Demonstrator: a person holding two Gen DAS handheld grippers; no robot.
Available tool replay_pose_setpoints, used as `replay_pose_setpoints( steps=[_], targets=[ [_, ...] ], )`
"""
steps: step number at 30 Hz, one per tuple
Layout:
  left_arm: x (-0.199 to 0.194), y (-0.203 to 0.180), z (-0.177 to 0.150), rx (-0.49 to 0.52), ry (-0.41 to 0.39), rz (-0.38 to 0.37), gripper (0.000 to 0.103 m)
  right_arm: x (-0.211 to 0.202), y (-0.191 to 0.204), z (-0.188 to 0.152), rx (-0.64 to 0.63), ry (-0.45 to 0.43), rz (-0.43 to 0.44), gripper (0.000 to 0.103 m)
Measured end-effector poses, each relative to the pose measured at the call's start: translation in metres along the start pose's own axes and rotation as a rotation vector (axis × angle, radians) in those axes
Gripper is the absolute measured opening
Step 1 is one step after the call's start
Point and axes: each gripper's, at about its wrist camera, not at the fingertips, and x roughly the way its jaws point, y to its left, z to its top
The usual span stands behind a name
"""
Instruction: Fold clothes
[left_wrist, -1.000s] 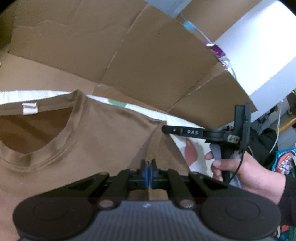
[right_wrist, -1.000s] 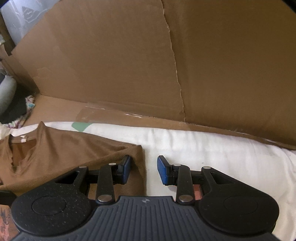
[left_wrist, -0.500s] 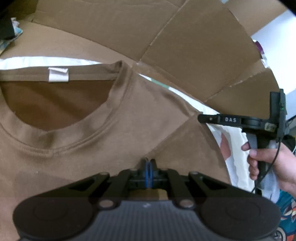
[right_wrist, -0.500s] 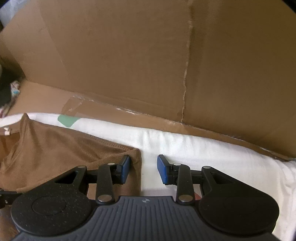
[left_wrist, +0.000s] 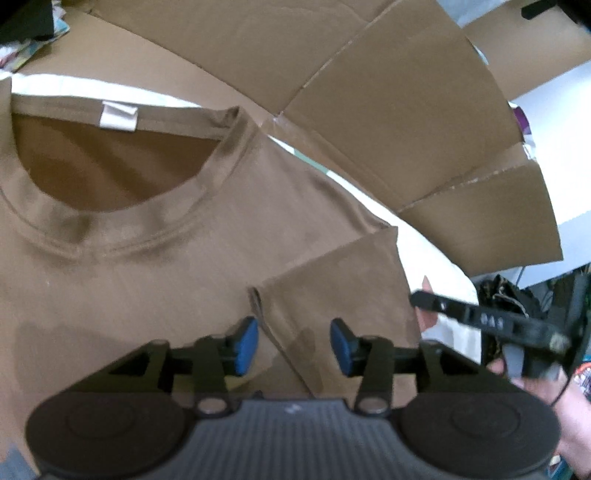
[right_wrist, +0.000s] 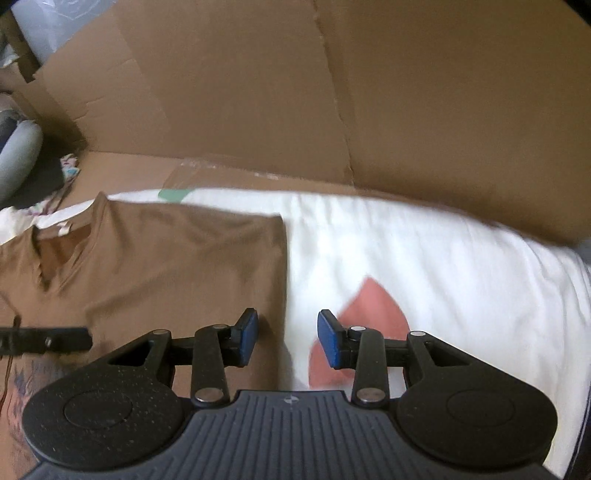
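A brown T-shirt (left_wrist: 155, 273) lies flat on a white sheet, collar and white label (left_wrist: 119, 115) at the far side. Its right sleeve (left_wrist: 343, 295) is folded in over the body. My left gripper (left_wrist: 293, 345) is open and empty, just above the folded sleeve's edge. My right gripper (right_wrist: 287, 338) is open and empty, straddling the shirt's right folded edge (right_wrist: 282, 280) over the sheet. The shirt also shows in the right wrist view (right_wrist: 166, 266). The right gripper shows in the left wrist view (left_wrist: 491, 325), held by a hand.
The white sheet (right_wrist: 443, 258) with a pink patch (right_wrist: 369, 310) covers the surface. Cardboard walls (right_wrist: 332, 92) stand behind and to the right (left_wrist: 424, 110). Clutter lies at the far left (right_wrist: 22, 162).
My left gripper has opened and let go of the sleeve, which now lies folded on the shirt. My right gripper has pulled back a little and opened wider.
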Motion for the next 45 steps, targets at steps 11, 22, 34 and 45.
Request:
replay_pose_setpoints(
  steps=[11, 22, 34, 45],
  targets=[
    [-0.006, -0.006, -0.027, -0.123, -0.025, -0.057, 0.049, -0.045, -0.026, -0.057, 0.039, -0.021, 0.052, 0.043],
    [0.009, -0.022, -0.052, -0.119, 0.021, -0.022, 0.015, -0.047, -0.016, -0.096, -0.036, 0.002, 0.070, 0.043],
    [-0.007, -0.033, -0.045, -0.075, 0.035, 0.079, 0.014, -0.057, -0.013, -0.103, -0.108, -0.006, 0.033, 0.043],
    [-0.009, -0.075, -0.052, -0.019, 0.028, 0.027, 0.014, -0.066, 0.009, -0.100, -0.120, -0.040, 0.092, 0.041]
  ],
)
